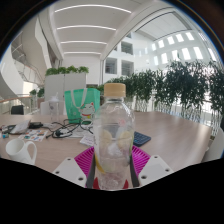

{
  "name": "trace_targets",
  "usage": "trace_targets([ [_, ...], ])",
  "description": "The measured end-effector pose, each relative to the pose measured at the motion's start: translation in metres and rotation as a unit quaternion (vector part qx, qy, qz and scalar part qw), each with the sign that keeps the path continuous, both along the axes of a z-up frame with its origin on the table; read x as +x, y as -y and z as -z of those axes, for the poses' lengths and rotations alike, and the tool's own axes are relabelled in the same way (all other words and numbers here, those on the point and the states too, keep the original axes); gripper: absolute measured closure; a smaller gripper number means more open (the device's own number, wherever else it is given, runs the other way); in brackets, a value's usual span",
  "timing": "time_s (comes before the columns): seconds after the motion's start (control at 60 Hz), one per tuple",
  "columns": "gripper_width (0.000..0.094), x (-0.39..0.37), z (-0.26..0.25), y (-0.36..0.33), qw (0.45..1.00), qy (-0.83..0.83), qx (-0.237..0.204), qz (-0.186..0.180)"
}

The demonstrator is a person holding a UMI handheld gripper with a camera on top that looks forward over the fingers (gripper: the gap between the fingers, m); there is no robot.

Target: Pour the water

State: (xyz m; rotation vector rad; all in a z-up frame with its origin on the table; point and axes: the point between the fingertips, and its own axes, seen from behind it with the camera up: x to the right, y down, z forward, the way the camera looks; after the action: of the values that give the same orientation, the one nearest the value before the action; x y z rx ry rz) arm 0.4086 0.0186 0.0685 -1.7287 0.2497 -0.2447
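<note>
A clear plastic bottle (113, 135) with a tan cap and a pale label stands upright between my fingers. My gripper (112, 162) is shut on the bottle, its pink pads (86, 161) pressing on both sides of the lower body. The bottle hides the middle of the table (175, 128) behind it. A white cup (21, 150) stands on the table to the left of my fingers.
Green bag-like objects (82, 103) stand on the table behind the bottle. Cables and small devices (40, 127) lie at the left. A dark flat object (141, 138) lies right of the bottle. Potted plants (175, 85) line the room beyond.
</note>
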Motion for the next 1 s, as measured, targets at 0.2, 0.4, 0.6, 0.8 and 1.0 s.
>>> trace_targets([
  [0.2,0.0378,-0.008,0.006,-0.001,1.000,-0.018,-0.011,0.003],
  [0.4,0.0099,-0.041,0.004,0.064,0.991,-0.093,-0.091,0.001],
  [0.6,0.0101,-0.110,-0.056,0.185,0.991,-0.079,-0.111,0.006],
  [0.8,0.0099,-0.203,-0.129,0.281,0.992,-0.082,-0.097,0.012],
  [1.0,0.0099,-0.257,-0.172,0.348,0.993,-0.070,-0.095,0.021],
])
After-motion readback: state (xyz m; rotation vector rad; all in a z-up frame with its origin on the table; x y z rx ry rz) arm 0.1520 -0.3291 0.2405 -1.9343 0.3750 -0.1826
